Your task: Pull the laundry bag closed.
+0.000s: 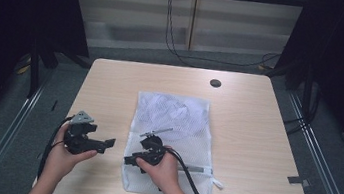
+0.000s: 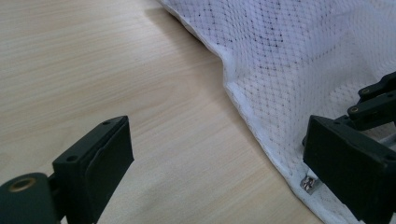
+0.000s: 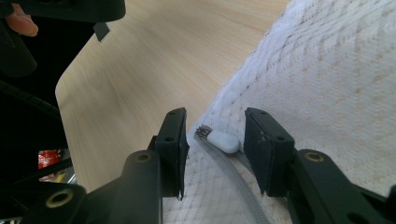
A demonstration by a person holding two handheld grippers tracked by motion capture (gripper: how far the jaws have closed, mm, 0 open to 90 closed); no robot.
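Note:
A white mesh laundry bag (image 1: 171,122) lies flat on the middle of the wooden table (image 1: 255,138), with clothing showing faintly through it. A grey zipper (image 3: 233,177) runs along the bag's near end. The zipper's white pull tab (image 3: 224,141) rests on the mesh near the bag's left corner. My right gripper (image 3: 217,154) hovers over that corner with a jaw on each side of the tab, neither pad touching it. In the high view the right gripper (image 1: 130,161) points left. My left gripper (image 1: 106,144) stands open over bare wood, just left of the bag's edge (image 2: 243,102).
A small black round disc (image 1: 215,83) sits near the table's far edge. The table's near left corner and its edge (image 3: 60,88) lie close to the hands. Cables trail over the floor beyond the table. Bare wood lies on both sides of the bag.

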